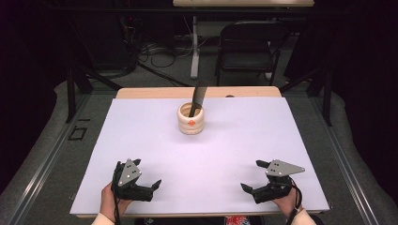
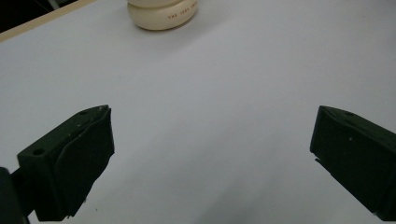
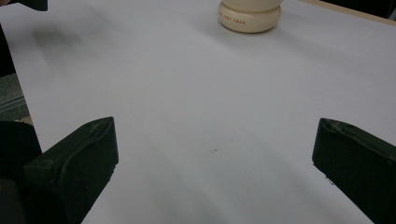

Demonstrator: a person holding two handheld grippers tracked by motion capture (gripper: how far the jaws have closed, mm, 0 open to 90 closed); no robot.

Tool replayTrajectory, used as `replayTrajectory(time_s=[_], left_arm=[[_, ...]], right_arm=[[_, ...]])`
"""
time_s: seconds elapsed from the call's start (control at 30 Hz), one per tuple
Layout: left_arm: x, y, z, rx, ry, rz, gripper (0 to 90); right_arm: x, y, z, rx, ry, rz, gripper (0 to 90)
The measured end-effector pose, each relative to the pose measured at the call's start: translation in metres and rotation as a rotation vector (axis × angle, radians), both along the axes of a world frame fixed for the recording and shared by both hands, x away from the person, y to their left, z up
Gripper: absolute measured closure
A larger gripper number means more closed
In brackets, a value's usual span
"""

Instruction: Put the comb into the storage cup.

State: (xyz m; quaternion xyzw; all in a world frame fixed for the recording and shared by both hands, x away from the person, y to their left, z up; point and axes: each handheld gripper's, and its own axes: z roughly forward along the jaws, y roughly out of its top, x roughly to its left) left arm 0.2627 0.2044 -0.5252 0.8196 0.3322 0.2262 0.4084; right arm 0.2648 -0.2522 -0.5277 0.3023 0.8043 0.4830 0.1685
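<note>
A cream ribbed holder [image 1: 191, 121] is seen standing upright toward the far middle of the white tabletop [image 1: 141, 140], and it serves here as the landmark. A black comb-like utensil [image 1: 198, 97] is stood inside the holder, leaning toward its far right, with the upper end raised well above the rim. An orange dot is seen on the holder's near face, and small red lettering is made out on its lowest ring in both gripper views.

The left tool [image 1: 148, 171] is held low over the tabletop, well nearer than the holder and off to its left; its jaws are spread wide apart with nothing between them. In the left gripper view the holder [image 2: 162, 14] is seen far ahead, above the released left tool [image 2: 212, 154].

The right tool [image 1: 256, 176] is held well nearer than the holder and to its right, likewise released, jaws wide and empty. In the right gripper view the holder [image 3: 250, 16] lies far beyond the right tool [image 3: 215, 156].
</note>
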Motion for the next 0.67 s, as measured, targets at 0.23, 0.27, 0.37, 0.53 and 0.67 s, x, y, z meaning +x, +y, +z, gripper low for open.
replayTrajectory(time_s=[0.23,0.27,0.37,0.53,0.67], left_arm=[[-0.0042,0.0052,-0.0031,0.001,0.005,0.024,0.0],[-0.0050,0.0054,-0.0044,0.002,0.006,0.025,0.0],[-0.0063,0.0067,-0.0070,0.003,0.008,0.029,0.0],[-0.0041,0.0087,-0.0085,-0.006,0.014,0.035,0.0],[-0.0025,0.0100,-0.0091,-0.003,0.019,0.043,0.0]], right_arm=[[0.0001,-0.0001,-0.0002,0.001,0.004,-0.002,0.0],[0.0001,0.0000,-0.0002,0.000,0.003,-0.002,0.0],[0.0000,0.0000,-0.0003,-0.001,0.004,-0.003,0.0],[0.0001,-0.0006,-0.0004,-0.005,0.004,0.000,0.0],[0.0000,-0.0014,-0.0002,-0.004,0.000,0.002,0.0]])
